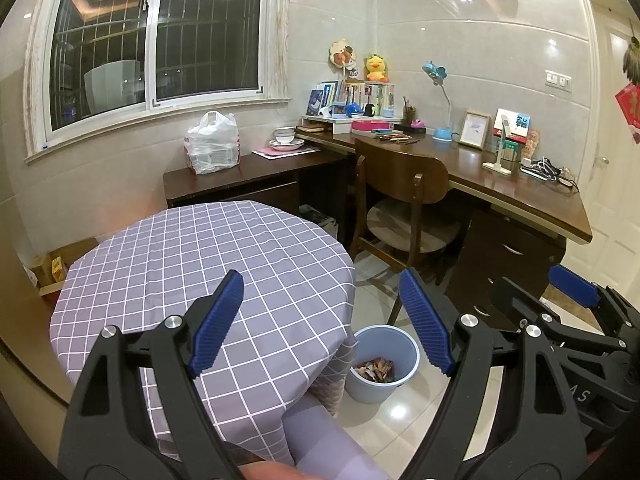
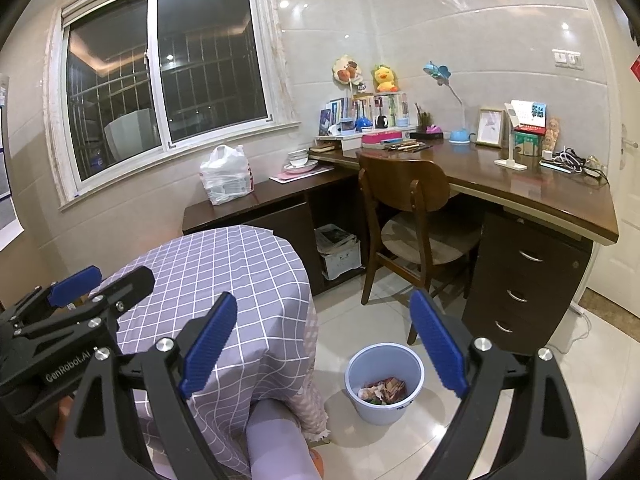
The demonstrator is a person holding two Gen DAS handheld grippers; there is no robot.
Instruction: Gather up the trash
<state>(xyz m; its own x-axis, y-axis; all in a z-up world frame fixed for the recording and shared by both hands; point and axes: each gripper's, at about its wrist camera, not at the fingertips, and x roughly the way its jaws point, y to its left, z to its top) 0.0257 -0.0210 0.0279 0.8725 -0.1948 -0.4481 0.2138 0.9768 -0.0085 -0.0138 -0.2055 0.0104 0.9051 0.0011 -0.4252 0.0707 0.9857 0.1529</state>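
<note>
A light blue bin (image 1: 382, 362) (image 2: 384, 382) stands on the tiled floor beside the round table (image 1: 192, 264) (image 2: 224, 264) with a purple checked cloth; crumpled wrappers (image 1: 375, 369) (image 2: 383, 390) lie in its bottom. The tabletop shows no loose trash. My left gripper (image 1: 320, 324) hovers open over the table's near right edge, nothing between its blue pads. My right gripper (image 2: 324, 344) is open too, held above the floor between table and bin, with nothing in it. Each gripper shows at the edge of the other's view: the right one (image 1: 576, 296), the left one (image 2: 76, 284).
A wooden chair (image 1: 404, 200) (image 2: 408, 216) is pushed under a dark L-shaped desk (image 1: 520, 188) (image 2: 540, 196) with books, a lamp and frames. A white plastic bag (image 1: 212, 144) (image 2: 226, 174) sits on the low desk by the window. A person's leg (image 1: 320, 440) (image 2: 276, 440) is below.
</note>
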